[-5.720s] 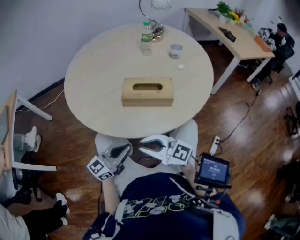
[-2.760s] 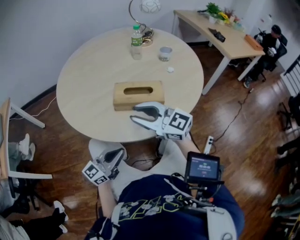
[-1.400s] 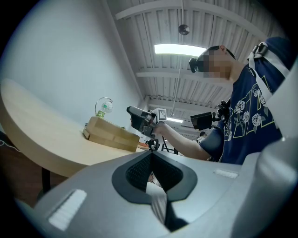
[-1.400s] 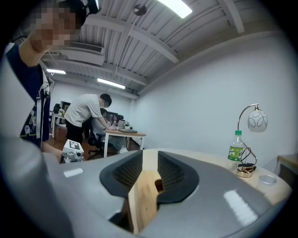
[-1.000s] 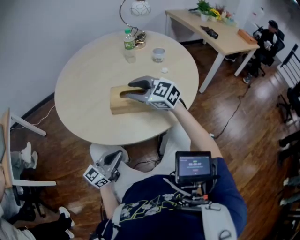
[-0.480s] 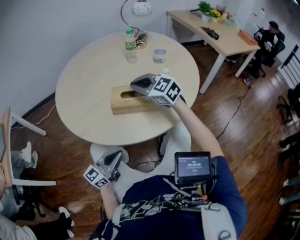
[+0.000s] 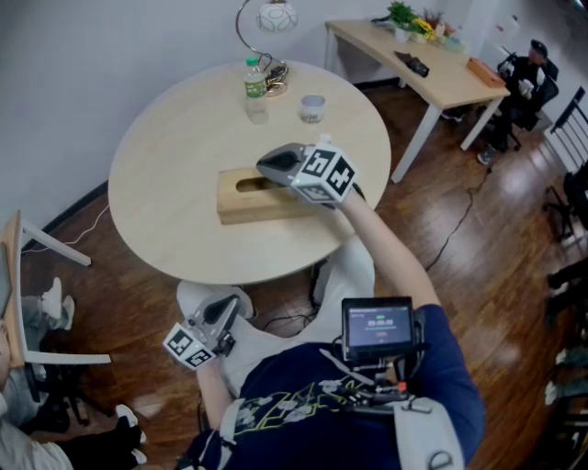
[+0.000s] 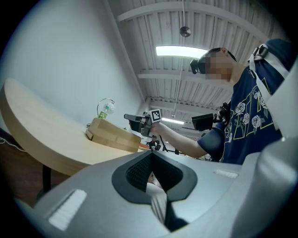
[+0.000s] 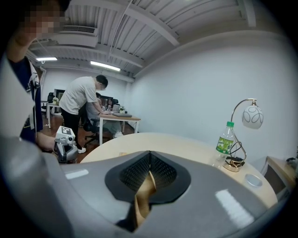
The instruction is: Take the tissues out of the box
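Tissue box (image 7: 241,207) is set mid-counter (image 7: 165,138), long axis running left-right. Right gripper (image 7: 268,166) is held just over the slot (image 7: 248,184), fingers closed, nothing gripped. Left gripper (image 7: 227,310) is held below the counter edge, closed, empty. Right is nearer.

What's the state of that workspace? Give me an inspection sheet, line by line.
Surface: round table, light wood.
Job's things: wooden tissue box near the middle; no tissue seen.
Clutter: bottle, lamp and small cup at the far edge.
Grippers: right claw shut, tip at the box's slot; left claw shut, empty, low by the person's lap.
Cables: cable on the floor to the right.
Surroundings: desk beyond the table, seated person at its end.
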`<state>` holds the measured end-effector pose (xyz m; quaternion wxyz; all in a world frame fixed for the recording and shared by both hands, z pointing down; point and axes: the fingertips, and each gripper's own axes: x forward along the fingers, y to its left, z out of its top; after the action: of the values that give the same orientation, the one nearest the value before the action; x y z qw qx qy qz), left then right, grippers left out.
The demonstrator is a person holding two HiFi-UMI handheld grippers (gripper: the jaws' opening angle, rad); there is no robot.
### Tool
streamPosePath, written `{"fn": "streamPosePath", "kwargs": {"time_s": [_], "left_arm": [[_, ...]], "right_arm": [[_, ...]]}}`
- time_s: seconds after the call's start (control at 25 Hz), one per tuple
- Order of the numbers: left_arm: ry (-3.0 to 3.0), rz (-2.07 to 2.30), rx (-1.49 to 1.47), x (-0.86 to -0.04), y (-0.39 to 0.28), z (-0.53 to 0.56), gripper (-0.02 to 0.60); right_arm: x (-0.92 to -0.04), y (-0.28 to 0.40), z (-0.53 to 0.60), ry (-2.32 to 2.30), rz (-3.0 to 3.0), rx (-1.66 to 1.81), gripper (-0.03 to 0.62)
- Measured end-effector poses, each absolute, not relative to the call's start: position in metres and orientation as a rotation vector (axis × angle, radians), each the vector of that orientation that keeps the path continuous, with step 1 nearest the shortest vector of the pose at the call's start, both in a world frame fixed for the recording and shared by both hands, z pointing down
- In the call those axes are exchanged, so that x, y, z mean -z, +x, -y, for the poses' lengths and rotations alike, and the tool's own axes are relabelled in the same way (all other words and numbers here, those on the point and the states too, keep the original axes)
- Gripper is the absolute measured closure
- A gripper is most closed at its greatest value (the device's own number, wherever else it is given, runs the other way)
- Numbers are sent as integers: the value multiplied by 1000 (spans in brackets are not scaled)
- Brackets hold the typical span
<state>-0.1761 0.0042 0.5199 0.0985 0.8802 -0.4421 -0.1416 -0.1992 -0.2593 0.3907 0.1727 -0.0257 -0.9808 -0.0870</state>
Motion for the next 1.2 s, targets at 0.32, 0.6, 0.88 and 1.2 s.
{"fn": "streamPosePath", "kwargs": {"time_s": [0.32,0.6,0.88,1.2], "left_arm": [[2609,1292,406,-522,-171,-3,580],[2613,1288,405,-518,-169,-3,580],[2622,1282,404,-517,-168,-3,580],[2608,1289,415,-519,-171,-3,580]], "right_arm": [[-380,-195,254,-100,2820,229,594],[-371,-186,240,-157,2858,180,594],[-374,-181,206,-308,2849,80,594],[-392,-174,161,-452,2748,138,594]]}}
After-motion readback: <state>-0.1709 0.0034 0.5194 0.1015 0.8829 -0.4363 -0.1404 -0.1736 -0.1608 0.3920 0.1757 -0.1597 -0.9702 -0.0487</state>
